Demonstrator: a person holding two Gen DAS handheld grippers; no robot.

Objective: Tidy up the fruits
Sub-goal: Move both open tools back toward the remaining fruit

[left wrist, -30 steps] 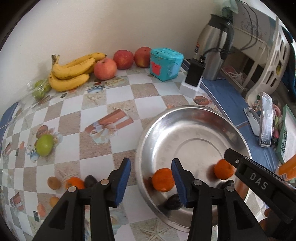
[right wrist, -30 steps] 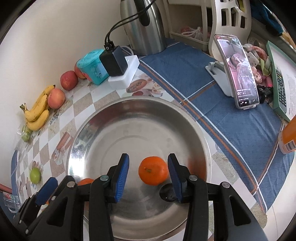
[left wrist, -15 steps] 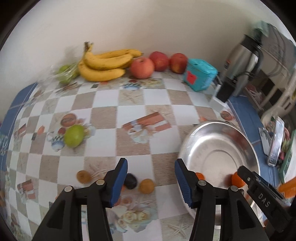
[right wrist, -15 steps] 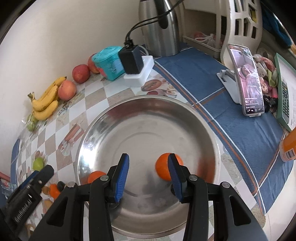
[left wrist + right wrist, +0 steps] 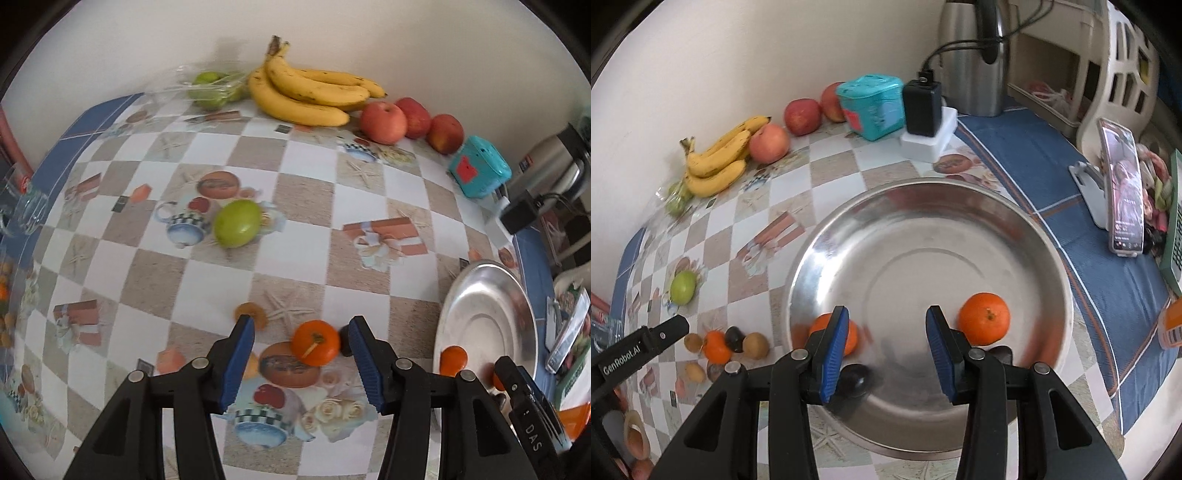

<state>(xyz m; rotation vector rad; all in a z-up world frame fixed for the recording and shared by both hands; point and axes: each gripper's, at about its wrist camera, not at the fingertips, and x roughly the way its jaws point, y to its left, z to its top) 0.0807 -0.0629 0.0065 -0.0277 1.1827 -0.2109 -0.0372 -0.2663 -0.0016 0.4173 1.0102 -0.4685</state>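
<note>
My left gripper point(image 5: 301, 325) hangs open over the checked tablecloth. A tangerine point(image 5: 316, 342) lies on the cloth in the gap between its blue pads point(image 5: 240, 354), untouched by them. A dark fruit point(image 5: 345, 343) peeks from behind the right pad and a small brown fruit point(image 5: 252, 318) lies at the left tip. My right gripper point(image 5: 887, 312) is open over the steel bowl point(image 5: 923, 206), with nothing between its fingers. In the bowl lie a tangerine point(image 5: 985, 318) right of the fingers, another tangerine point(image 5: 851, 334) partly behind the left finger, and a dark fruit point(image 5: 855, 378).
Along the wall lie bananas point(image 5: 310, 94), three apples point(image 5: 384, 122), bagged green fruit point(image 5: 208, 88), a teal box point(image 5: 478, 171) and a kettle point(image 5: 971, 55). A green fruit point(image 5: 238, 223) lies mid-table. A phone on a stand point(image 5: 1123, 192) is right of the bowl.
My left gripper swung left, off the bowl and over the fruit cluster on the cloth, its jaws slightly wider. The right gripper shifted left, so its tangerine now lies outside the fingers.
</note>
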